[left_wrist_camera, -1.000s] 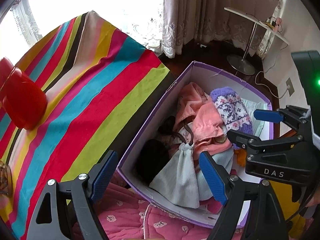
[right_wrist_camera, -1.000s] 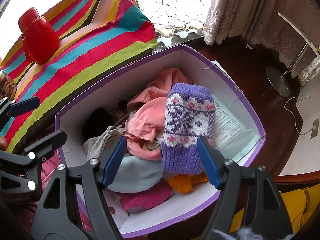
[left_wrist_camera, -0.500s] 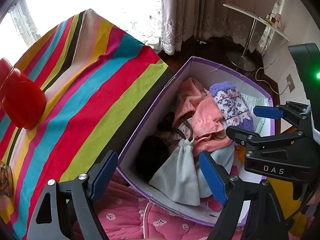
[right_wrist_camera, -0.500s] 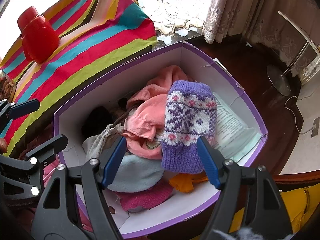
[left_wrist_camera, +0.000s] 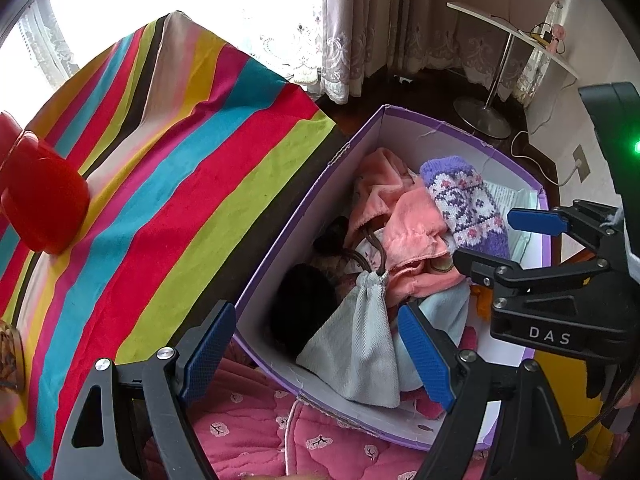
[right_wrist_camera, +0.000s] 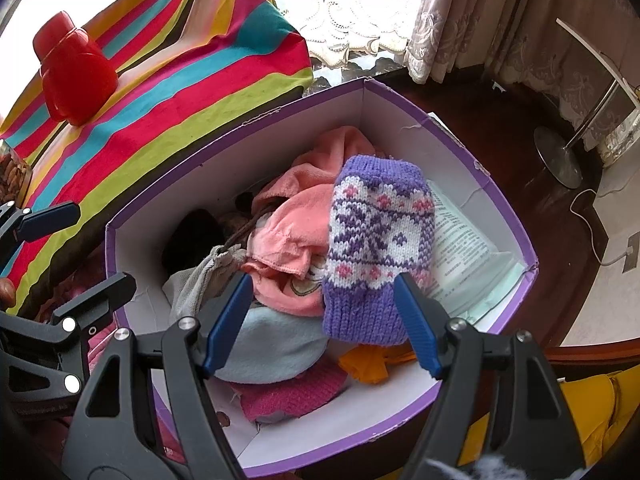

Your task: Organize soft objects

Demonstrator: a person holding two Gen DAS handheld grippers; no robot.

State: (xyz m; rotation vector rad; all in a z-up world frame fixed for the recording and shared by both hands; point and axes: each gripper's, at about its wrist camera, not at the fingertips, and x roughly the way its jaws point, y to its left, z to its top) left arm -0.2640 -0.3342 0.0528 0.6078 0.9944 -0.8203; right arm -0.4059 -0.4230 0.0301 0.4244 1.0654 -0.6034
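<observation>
A purple-rimmed white box holds a pile of soft things: a purple and white knitted piece, pink cloths, a grey drawstring pouch, a light blue cap, a dark pink knit and an orange cloth. My left gripper is open and empty above the box's near corner. My right gripper is open and empty above the pile; it also shows in the left wrist view.
A striped cloth covers the surface left of the box, with a red container on it. A pink quilted fabric lies below the box. A printed paper lines the box. A metal stand is on the dark floor.
Both grippers have drawn back slightly from the box, which now looks a little farther off. Both stay open and empty; the pile has not moved.
</observation>
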